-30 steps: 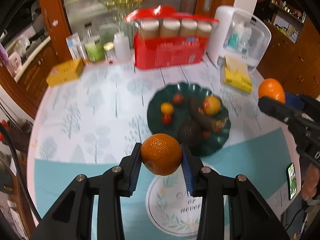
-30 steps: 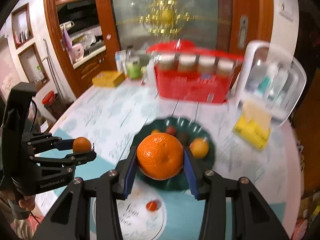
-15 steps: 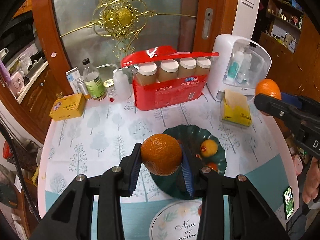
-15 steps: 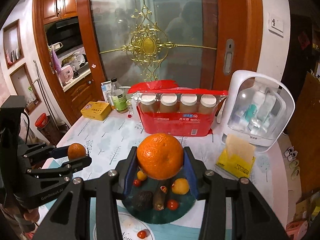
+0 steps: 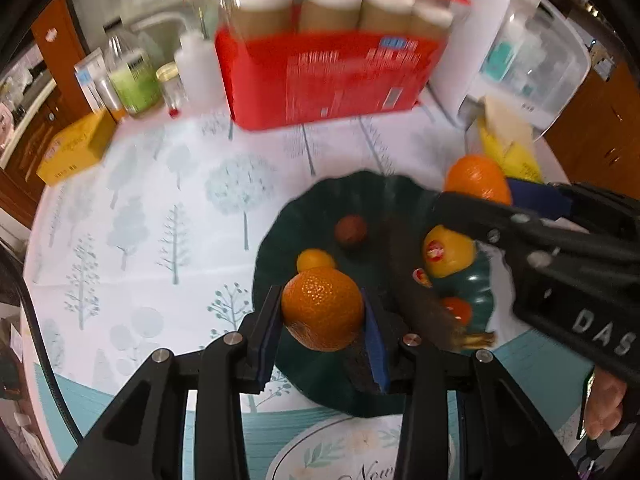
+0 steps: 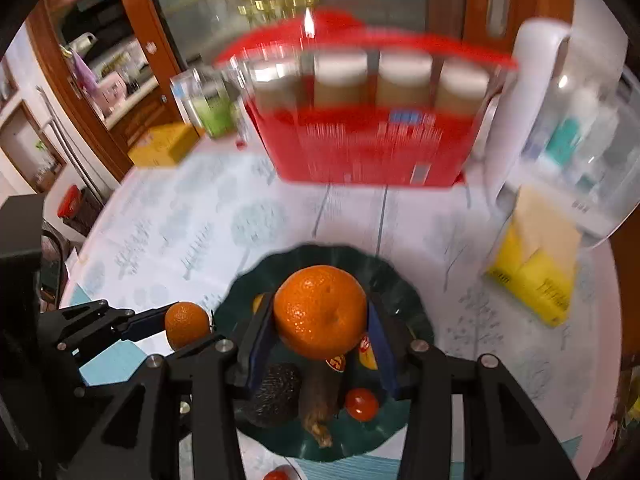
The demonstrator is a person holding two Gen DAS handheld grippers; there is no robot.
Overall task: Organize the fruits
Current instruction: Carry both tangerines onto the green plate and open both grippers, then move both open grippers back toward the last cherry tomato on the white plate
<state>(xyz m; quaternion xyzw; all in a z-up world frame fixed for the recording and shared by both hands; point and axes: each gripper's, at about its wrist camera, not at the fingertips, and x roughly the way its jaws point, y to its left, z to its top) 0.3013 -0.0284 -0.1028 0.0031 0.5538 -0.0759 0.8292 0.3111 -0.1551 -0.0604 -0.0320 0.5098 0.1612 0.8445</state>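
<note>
My left gripper (image 5: 322,314) is shut on a small orange (image 5: 322,308) over the near left rim of the dark green plate (image 5: 340,196). In the right wrist view the same gripper (image 6: 188,326) and its small orange (image 6: 186,322) show at the left. My right gripper (image 6: 320,314) is shut on a larger orange (image 6: 320,312) above the plate (image 6: 400,296); from the left wrist view that orange (image 5: 478,180) hangs over the plate's far right rim. On the plate lie a yellow fruit (image 5: 448,252), a brown round fruit (image 5: 351,230), an avocado (image 6: 276,394), a dark banana (image 6: 320,400) and a cherry tomato (image 6: 362,404).
A red pack of jars (image 5: 328,68) stands behind the plate, with bottles (image 5: 132,76) and a yellow box (image 5: 72,148) to its left. A white dispenser case (image 6: 572,132) and yellow tissue pack (image 6: 536,272) are at the right. One tomato (image 6: 280,474) lies on the round placemat (image 5: 360,452).
Both grippers, each still holding its orange, have dropped and moved forward over the plate after a brief rise half a second ago. The plate and red pack now look closer.
</note>
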